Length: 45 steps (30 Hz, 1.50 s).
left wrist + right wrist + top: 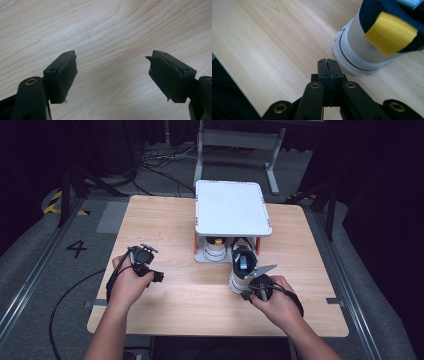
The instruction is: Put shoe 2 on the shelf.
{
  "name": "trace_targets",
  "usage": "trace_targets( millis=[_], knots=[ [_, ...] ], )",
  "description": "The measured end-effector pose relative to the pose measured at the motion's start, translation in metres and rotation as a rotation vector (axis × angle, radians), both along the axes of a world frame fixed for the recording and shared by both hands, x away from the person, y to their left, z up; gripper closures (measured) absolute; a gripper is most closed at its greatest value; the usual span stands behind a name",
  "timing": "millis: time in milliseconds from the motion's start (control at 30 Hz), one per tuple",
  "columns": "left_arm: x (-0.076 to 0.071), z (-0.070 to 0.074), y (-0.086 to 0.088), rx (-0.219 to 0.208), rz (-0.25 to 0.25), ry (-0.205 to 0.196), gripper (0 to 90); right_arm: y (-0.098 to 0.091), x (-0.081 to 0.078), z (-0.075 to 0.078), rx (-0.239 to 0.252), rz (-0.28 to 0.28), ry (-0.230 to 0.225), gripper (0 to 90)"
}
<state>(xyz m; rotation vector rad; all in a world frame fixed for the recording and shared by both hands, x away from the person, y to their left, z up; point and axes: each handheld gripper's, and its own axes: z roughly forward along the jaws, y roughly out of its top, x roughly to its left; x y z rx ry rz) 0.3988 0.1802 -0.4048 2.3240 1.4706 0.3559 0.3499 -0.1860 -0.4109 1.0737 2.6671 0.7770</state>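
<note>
Two shoes (pixel 241 268) on the table (pixel 165 225): one just in front of the white stand (pixel 231 207), one under it (pixel 215 249). Right tool (pixel 328 62), jaws pressed together and empty, sits just beside the front shoe's heel; its view alone shows a yellow heel tab (pixel 390 32). Left tool (pixel 111 72), jaws spread wide, is left of the stand, over bare wood.

The worktop (pixel 105 32) is showing pale, smooth, matt wood grain. The shoe (pixel 372 47) is showing woven dark cloth, a ribbed yellow fabric tab (pixel 390 33) and a smooth white rubbery sole. The right hand-held gripper (pixel 328 63) is looking like matt black plastic with brass-coloured rivets.
</note>
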Motion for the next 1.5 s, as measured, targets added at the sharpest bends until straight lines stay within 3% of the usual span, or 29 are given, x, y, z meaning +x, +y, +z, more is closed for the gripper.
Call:
trace_targets(
  millis=[200, 267, 400, 633, 833, 1000, 1067, 1233, 1500],
  knots=[
    [-0.001, -0.001, 0.003, 0.001, 0.009, 0.001, 22.9, 0.0, 0.007, -0.004, 0.026, -0.012, -0.045, 90.0],
    [-0.003, -0.001, 0.004, -0.002, 0.015, 0.003, 22.9, -0.003, 0.014, -0.007, -0.006, -0.039, -0.066, 90.0],
    [-0.004, -0.001, 0.005, -0.001, 0.018, 0.001, 22.9, -0.006, 0.019, -0.008, -0.009, -0.058, -0.077, 90.0],
    [-0.005, -0.001, 0.006, 0.003, 0.02, 0.003, 22.9, -0.007, 0.033, -0.001, -0.01, -0.088, -0.162, 90.0],
    [-0.004, -0.002, 0.005, 0.003, 0.018, 0.005, 22.9, -0.007, 0.051, -0.01, 0.019, -0.069, -0.169, 90.0],
    [-0.004, -0.002, 0.005, 0.004, 0.014, 0.007, 22.9, -0.007, 0.053, -0.005, 0.012, -0.058, -0.229, 90.0],
    [-0.004, -0.002, 0.006, -0.001, 0.018, 0.004, 22.9, -0.01, 0.047, -0.002, 0.042, -0.051, -0.213, 90.0],
    [-0.004, -0.003, 0.006, 0.007, 0.016, 0.007, 22.9, -0.026, 0.039, -0.004, 0.036, -0.088, -0.187, 90.0],
    [-0.004, -0.002, 0.004, 0.006, 0.014, 0.006, 22.9, -0.025, 0.059, -0.01, 0.059, -0.133, -0.221, 90.0]
  ],
)
